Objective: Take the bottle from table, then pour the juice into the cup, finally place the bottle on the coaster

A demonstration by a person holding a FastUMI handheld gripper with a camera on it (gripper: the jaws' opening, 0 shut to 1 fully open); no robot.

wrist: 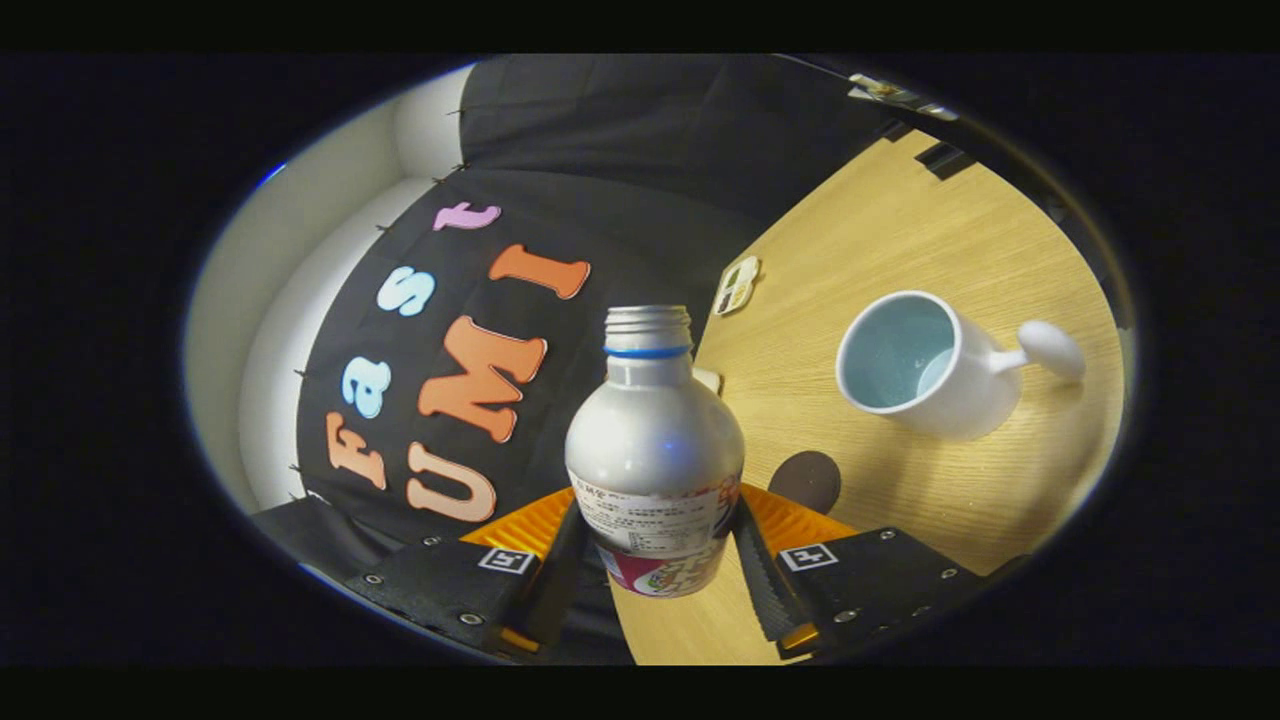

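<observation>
The claw (655, 560) is clamped on the bottle (655, 450), one finger pressing each side of its labelled lower body. The bottle stands up between the fingers, a silvery metal body with a printed label around the base, a rounded shoulder and a narrow threaded neck with a blue ring below the threads; the cap is off and the mouth is open. The whole scene looks tilted, with the wooden counter (900, 250) running up toward two o'clock.

Just beyond the finger at four o'clock of the bottle, a dark round coaster (806, 480) lies flat on the counter, near the bottle's shoulder and partly hidden by the finger's edge. Farther out, at about two o'clock from the bottle, a white cup (925, 365) with a pale blue inside rests on the counter, its knobbed handle pointing away from the bottle. I cannot tell whether it holds any liquid.

Beyond the bottle's neck at one o'clock, a small flat card-like item (738, 285) lies near the counter's edge.
</observation>
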